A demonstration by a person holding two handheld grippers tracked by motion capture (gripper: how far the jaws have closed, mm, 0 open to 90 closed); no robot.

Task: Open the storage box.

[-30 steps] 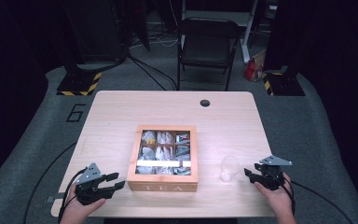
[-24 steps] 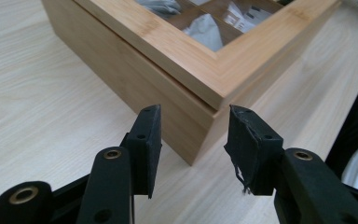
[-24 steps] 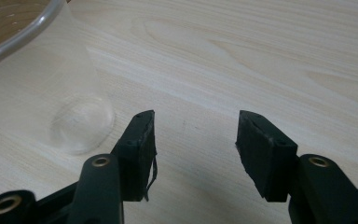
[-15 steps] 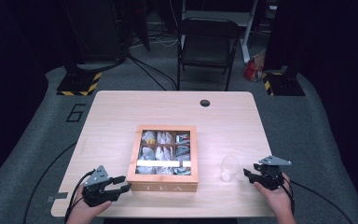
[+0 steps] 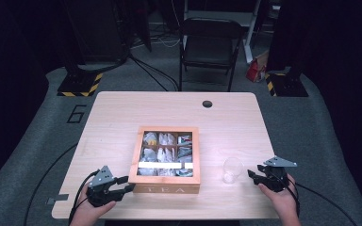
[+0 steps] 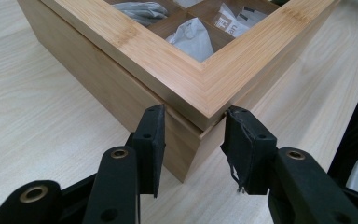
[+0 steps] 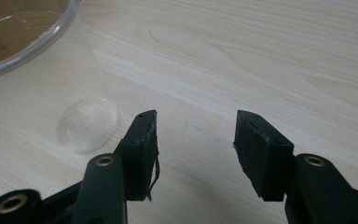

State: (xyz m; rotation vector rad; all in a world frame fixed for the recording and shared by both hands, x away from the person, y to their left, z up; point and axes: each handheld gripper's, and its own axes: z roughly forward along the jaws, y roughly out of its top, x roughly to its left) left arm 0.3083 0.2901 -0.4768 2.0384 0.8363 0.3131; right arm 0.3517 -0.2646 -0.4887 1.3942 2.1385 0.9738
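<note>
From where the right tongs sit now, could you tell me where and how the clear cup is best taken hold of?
Grip the clear cup across its lower wall, coming in level from its right side, where the right tongs already sit open. It stands upright and tapers to a narrow base, so a low grip is probably steadier. The tea box blocks the left.

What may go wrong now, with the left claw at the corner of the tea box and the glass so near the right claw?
1. The left claw straddles a sharp corner of the tea box; pads on angled faces may slip, or just push the box sideways.
2. The empty glass stands close beside the open right claw; a careless approach might tip it over.
3. A jerk of the box might shake the tea bags.
</note>
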